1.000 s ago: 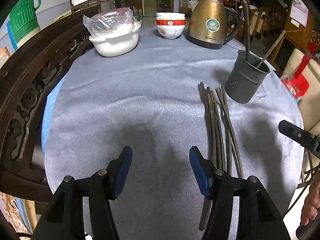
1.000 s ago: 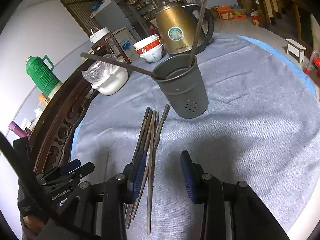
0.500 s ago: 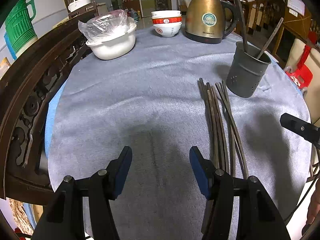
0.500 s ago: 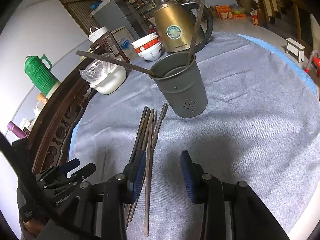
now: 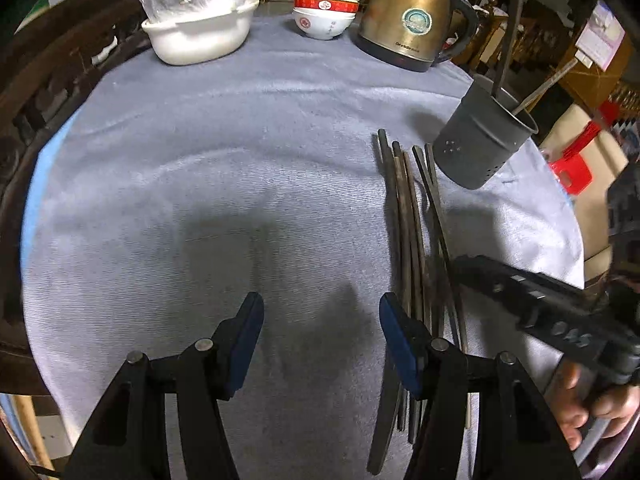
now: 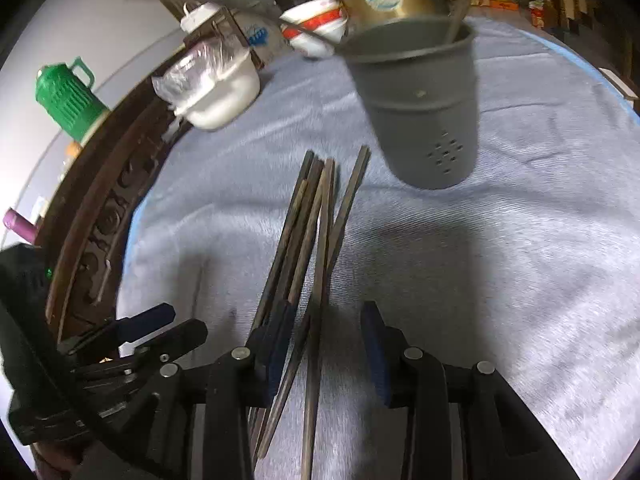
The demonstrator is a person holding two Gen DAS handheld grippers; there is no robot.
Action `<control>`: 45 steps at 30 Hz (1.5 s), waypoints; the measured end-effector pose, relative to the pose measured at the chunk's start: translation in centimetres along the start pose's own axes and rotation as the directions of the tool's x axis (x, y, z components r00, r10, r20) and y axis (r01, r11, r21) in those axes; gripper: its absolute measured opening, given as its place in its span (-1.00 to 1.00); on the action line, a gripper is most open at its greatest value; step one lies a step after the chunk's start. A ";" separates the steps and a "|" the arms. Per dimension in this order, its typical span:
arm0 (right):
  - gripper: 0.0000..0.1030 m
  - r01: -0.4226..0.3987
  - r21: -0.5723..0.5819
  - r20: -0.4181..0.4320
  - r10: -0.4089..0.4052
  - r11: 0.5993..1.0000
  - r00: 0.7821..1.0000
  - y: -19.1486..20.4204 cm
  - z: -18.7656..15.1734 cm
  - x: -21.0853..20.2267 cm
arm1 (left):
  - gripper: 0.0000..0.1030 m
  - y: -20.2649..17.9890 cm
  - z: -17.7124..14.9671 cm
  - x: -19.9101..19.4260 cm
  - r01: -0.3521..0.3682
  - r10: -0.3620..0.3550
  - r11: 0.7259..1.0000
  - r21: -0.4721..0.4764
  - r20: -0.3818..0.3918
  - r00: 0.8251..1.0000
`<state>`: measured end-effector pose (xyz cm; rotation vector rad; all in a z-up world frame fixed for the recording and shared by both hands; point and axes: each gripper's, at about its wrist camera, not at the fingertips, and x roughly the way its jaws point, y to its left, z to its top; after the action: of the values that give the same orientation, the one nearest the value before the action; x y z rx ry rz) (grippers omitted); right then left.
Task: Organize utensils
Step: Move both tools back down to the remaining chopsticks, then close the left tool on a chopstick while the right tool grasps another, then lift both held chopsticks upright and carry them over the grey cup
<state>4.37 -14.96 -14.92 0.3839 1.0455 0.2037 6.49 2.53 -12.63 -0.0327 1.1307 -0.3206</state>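
Note:
Several dark chopsticks point(image 5: 408, 216) lie in a loose bundle on the grey-blue tablecloth, also seen in the right wrist view point(image 6: 308, 232). A dark grey utensil cup point(image 5: 480, 140) with two chopsticks in it stands just beyond them; it also shows in the right wrist view point(image 6: 424, 108). My left gripper point(image 5: 320, 324) is open and empty, just left of the bundle. My right gripper point(image 6: 328, 340) is open, low over the near ends of the bundle, with one or two chopsticks lying between its fingers. It appears from the side in the left wrist view point(image 5: 520, 292).
A gold kettle point(image 5: 408, 20), stacked red-and-white bowls point(image 5: 324, 8) and a white bowl covered with plastic point(image 5: 200, 28) stand at the table's far side. A carved wooden chair back point(image 6: 104, 200) borders the left. A green thermos point(image 6: 68, 96) stands beyond it.
My right gripper has moved forward and down over the chopstick bundle, toward the cup. My left gripper has moved forward a little. Both stay open.

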 end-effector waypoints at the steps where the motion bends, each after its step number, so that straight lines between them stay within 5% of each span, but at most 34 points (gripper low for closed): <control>1: -0.27 0.006 -0.002 -0.010 -0.006 1.000 1.000 0.1 0.1 0.5 | 0.18 -0.1 0.0 0.2 0.005 -0.005 1.000 0.002 -0.002 1.000; 7: -0.78 0.044 -0.042 -0.027 -0.045 0.998 0.999 0.2 0.2 1.5 | 0.14 -0.6 0.6 1.4 0.070 -0.070 0.997 0.008 -0.024 0.997; 18: -0.82 0.051 0.016 -0.020 -0.051 0.999 0.999 -3.5 -0.5 -0.5 | 0.13 -2.8 4.0 3.8 0.111 -0.110 0.994 0.018 -0.041 0.993; 27: -0.81 0.005 0.051 -0.017 -0.004 0.999 1.000 -4.5 -0.9 -0.8 | -0.75 -1.8 4.8 4.9 0.104 -0.104 0.995 -0.001 -0.044 0.994; 33: -0.81 -0.004 0.055 -0.018 0.005 0.998 1.000 -4.6 -1.0 -0.9 | -0.76 1.2 3.6 3.8 0.143 -0.144 0.989 -0.021 -0.040 0.989; 39: -0.78 0.089 -0.003 -0.038 -0.089 0.996 0.995 -2.9 0.1 -0.4 | -0.72 3.2 3.2 2.9 0.155 -0.156 0.988 -0.028 -0.054 0.986; 45: -0.75 0.196 -0.046 -0.030 -0.197 0.980 0.980 -1.6 2.6 1.2 | -0.48 3.8 4.6 3.2 0.142 -0.145 0.989 -0.042 -0.066 0.987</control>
<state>7.16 -16.55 -15.39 0.2368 1.1042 0.0559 12.69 4.68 -14.24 -0.1369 1.2057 -0.4321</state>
